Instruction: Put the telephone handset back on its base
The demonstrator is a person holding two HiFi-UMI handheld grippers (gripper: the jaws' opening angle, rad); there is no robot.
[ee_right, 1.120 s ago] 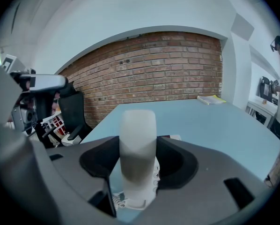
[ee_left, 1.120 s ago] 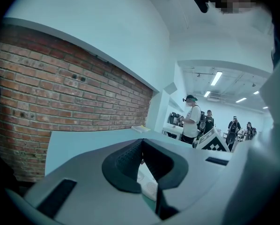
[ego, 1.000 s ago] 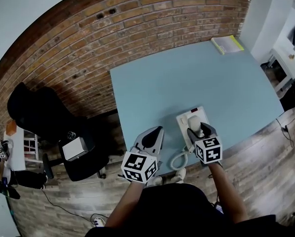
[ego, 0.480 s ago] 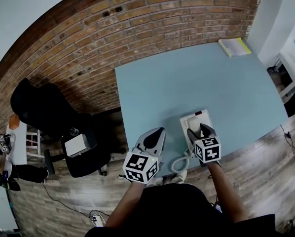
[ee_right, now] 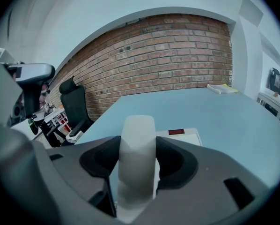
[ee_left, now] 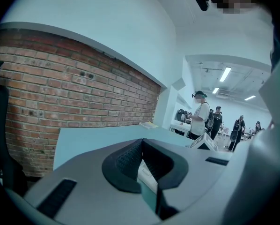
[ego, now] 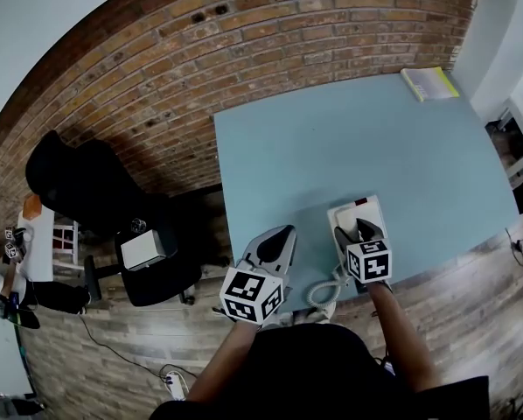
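Right tool (ego: 364,233): clamped on the white handset (ee_right: 136,149), one pad on each side. Handset sits over the white base (ego: 356,210), by the near edge of the desk (ego: 358,138); contact with the base cannot be told.
Coiled cord (ego: 321,292): hangs off the near edge.
Left tool (ego: 275,245): tips pressed together, empty, at the near left corner.
Book (ego: 429,83): far right corner.
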